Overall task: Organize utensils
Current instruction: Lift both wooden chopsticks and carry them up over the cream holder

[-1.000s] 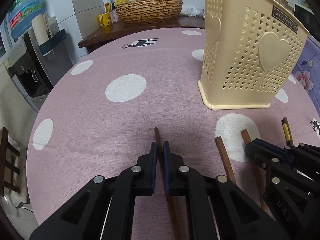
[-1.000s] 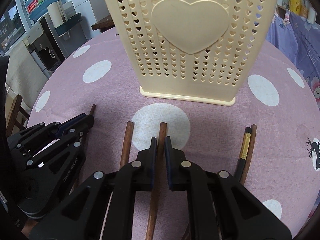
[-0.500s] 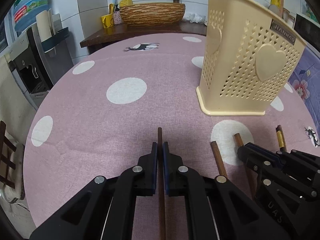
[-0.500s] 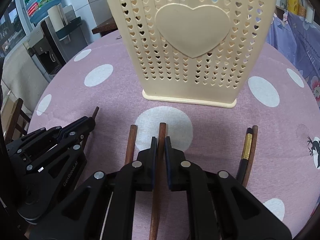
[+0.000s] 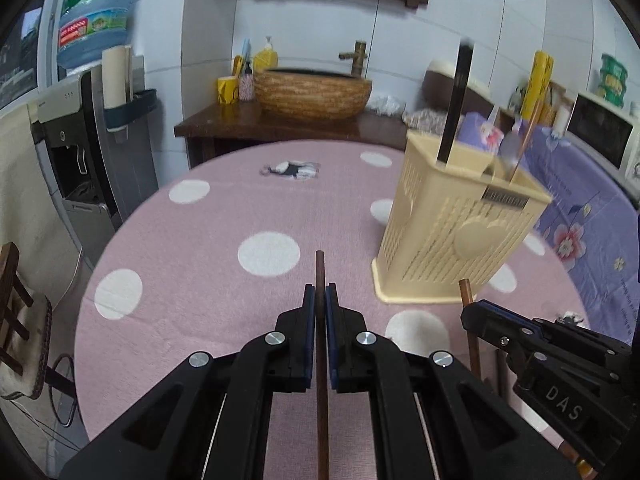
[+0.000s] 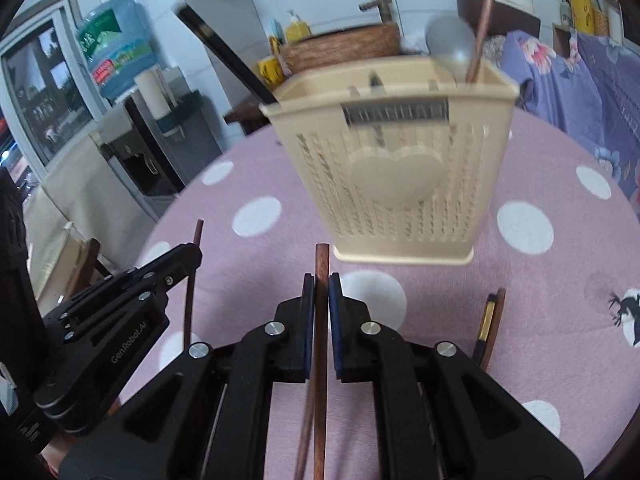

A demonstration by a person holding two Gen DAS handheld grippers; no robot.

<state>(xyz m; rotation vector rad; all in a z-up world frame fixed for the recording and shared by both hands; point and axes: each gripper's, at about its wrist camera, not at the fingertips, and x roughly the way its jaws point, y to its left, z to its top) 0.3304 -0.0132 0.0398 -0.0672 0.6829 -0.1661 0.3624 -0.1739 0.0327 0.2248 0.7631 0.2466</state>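
Observation:
My left gripper [image 5: 320, 294] is shut on a brown wooden chopstick [image 5: 320, 270] and holds it above the pink dotted tablecloth. My right gripper [image 6: 320, 282] is shut on another brown chopstick [image 6: 321, 260], also lifted. Each gripper shows in the other's view: the right gripper [image 5: 472, 312] and the left gripper [image 6: 192, 252]. The cream perforated utensil basket [image 5: 452, 232] stands ahead to the right, also in the right wrist view [image 6: 396, 168]. It holds a black chopstick [image 6: 224, 52], a brown one [image 6: 482, 24] and a spoon [image 6: 448, 40].
A black-and-gold chopstick and a brown one [image 6: 490, 328] lie on the cloth at the right. A further brown stick [image 6: 304, 432] lies under my right gripper. A water dispenser [image 5: 80, 152] and a wooden counter with a woven basin [image 5: 312, 94] stand beyond the table's far edge.
Both grippers have risen from the table with their chopsticks and tilted up, so the basket's open top and the room behind now show.

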